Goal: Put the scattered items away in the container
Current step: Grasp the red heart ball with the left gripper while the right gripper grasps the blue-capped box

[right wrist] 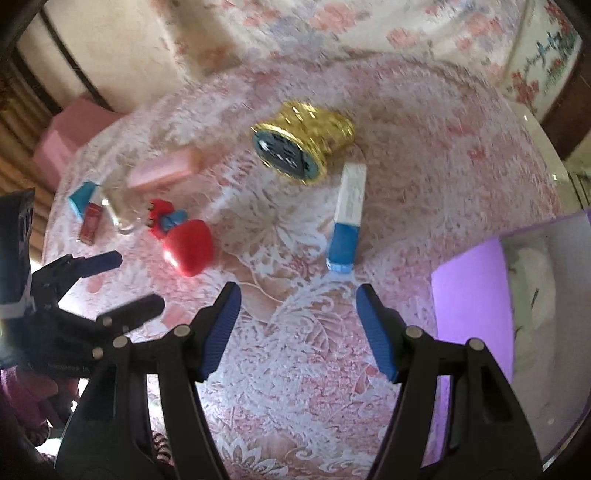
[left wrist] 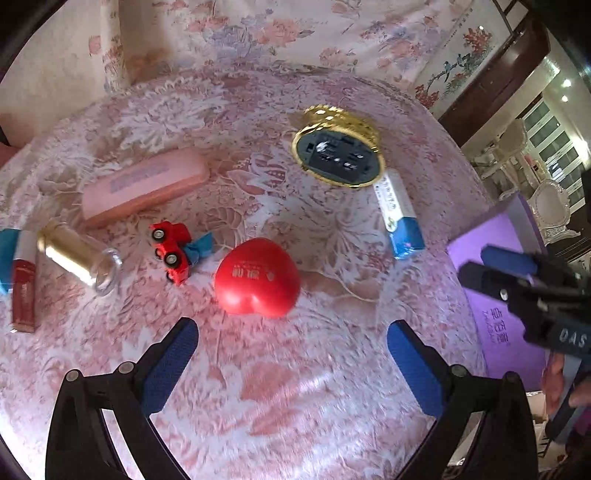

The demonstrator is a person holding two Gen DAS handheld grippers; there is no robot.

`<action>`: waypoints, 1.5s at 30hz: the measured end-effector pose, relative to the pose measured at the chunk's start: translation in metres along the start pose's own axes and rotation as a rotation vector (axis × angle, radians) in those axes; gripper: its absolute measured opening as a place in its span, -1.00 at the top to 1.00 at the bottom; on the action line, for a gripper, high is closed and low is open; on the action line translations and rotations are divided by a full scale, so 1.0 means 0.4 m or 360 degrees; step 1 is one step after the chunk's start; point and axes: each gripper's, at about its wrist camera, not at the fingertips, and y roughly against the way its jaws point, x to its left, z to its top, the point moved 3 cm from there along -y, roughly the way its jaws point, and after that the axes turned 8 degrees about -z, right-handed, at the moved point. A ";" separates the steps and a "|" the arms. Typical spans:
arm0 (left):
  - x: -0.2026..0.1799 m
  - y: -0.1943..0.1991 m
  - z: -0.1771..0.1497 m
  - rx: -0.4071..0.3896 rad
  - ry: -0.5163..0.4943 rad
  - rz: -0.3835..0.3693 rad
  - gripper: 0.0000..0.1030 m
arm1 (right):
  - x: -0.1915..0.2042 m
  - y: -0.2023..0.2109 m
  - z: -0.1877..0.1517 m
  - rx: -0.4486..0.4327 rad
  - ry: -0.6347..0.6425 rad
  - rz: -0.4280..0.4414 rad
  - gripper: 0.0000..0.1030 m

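A red heart-shaped squeeze toy [left wrist: 258, 277] [right wrist: 190, 246] lies on the pink floral cloth just ahead of my open, empty left gripper [left wrist: 291, 330]. Around it lie a red toy car [left wrist: 171, 251], a gold-capped glass bottle [left wrist: 79, 256], a red lipstick box [left wrist: 24, 291], a pink case [left wrist: 144, 184], a gold round clock [left wrist: 338, 147] [right wrist: 301, 142] and a blue-and-white box [left wrist: 400, 216] [right wrist: 349, 218]. My right gripper [right wrist: 297, 295] is open and empty, just short of the blue-and-white box. The purple container [left wrist: 506, 295] [right wrist: 472, 306] sits at the right.
A floral-covered sofa back [left wrist: 258, 33] rises behind the round table. A pink box [right wrist: 70, 136] sits beyond the table at the left. The table edge drops off at the right, past the purple container. Each gripper shows in the other's view [left wrist: 524, 280] [right wrist: 92, 291].
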 end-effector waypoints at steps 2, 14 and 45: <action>0.016 -0.032 0.008 0.0025 0.0005 -0.0014 -1.00 | -0.003 -0.014 0.000 0.0023 -0.0019 -0.0017 -0.31; 0.048 -0.150 0.032 0.0106 -0.0088 0.0085 -1.00 | 0.002 -0.094 0.040 0.0084 -0.0068 -0.0126 -0.31; 0.024 -0.180 0.024 0.0037 -0.0164 0.0097 -0.37 | -0.002 -0.227 0.129 0.0135 -0.0001 -0.0235 -0.31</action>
